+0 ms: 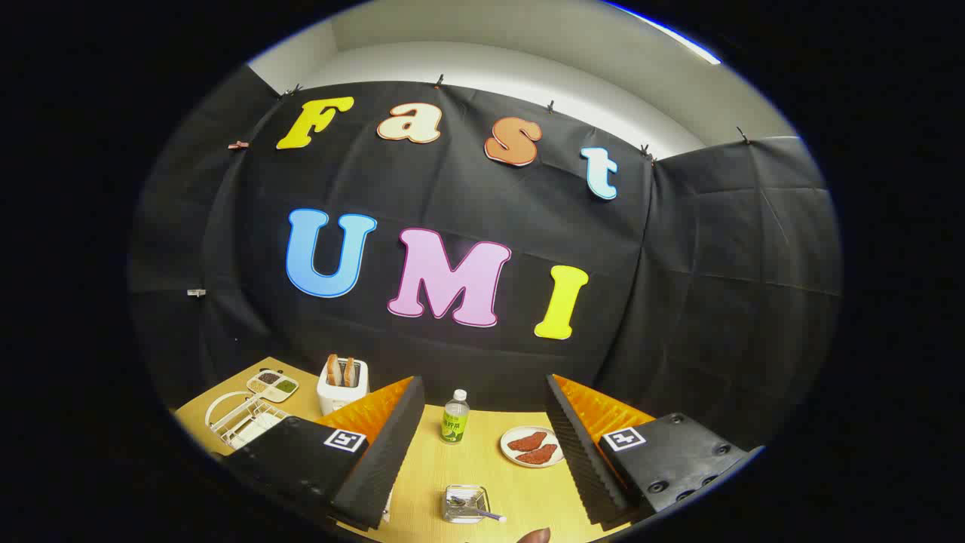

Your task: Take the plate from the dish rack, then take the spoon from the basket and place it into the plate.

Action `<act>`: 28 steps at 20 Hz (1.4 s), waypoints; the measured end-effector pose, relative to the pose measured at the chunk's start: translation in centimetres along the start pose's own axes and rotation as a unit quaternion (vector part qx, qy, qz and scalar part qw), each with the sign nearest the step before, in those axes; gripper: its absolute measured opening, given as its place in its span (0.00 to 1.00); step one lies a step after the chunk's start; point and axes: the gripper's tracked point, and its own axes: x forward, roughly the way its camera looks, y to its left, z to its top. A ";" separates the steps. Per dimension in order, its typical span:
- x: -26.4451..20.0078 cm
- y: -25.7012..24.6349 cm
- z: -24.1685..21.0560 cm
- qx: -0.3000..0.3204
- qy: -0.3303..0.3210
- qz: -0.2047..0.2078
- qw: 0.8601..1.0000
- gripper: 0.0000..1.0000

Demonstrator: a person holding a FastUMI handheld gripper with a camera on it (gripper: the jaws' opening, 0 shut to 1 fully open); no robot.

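A wooden table (482,471) is seen below the gripper, backed by the black cloth wall of the booth. The gripper (482,452) is held above the table with its two fingers spread wide apart; nothing is held between them and no object is touched by either finger. At the far left of the table, beyond the left finger, a white wire dish rack (240,419) is located; whether the plate stands in it cannot be determined from this view. Behind the rack, near the wall, a white toaster (343,385) is placed with two slices of bread standing in its slots. Beside the toaster, a small divided tray (272,385) with dark and green fillings is positioned. Between the spread fingers, a plate (532,447) carrying two reddish pieces of food is set toward the right finger, and a small bottle (454,417) with a green label and white cap is stood upright to its left. Closer in, a small clear square basket (465,504) is located between the fingers, with the spoon (476,511) lying in it, the handle projecting over the rim.
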 end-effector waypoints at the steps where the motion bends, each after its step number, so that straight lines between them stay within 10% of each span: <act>1: -0.1 0.0 0.2 0.004 -0.002 0.001 1.000 0.98; 28: 0.5 6.3 -0.6 0.018 0.048 0.058 0.997 0.98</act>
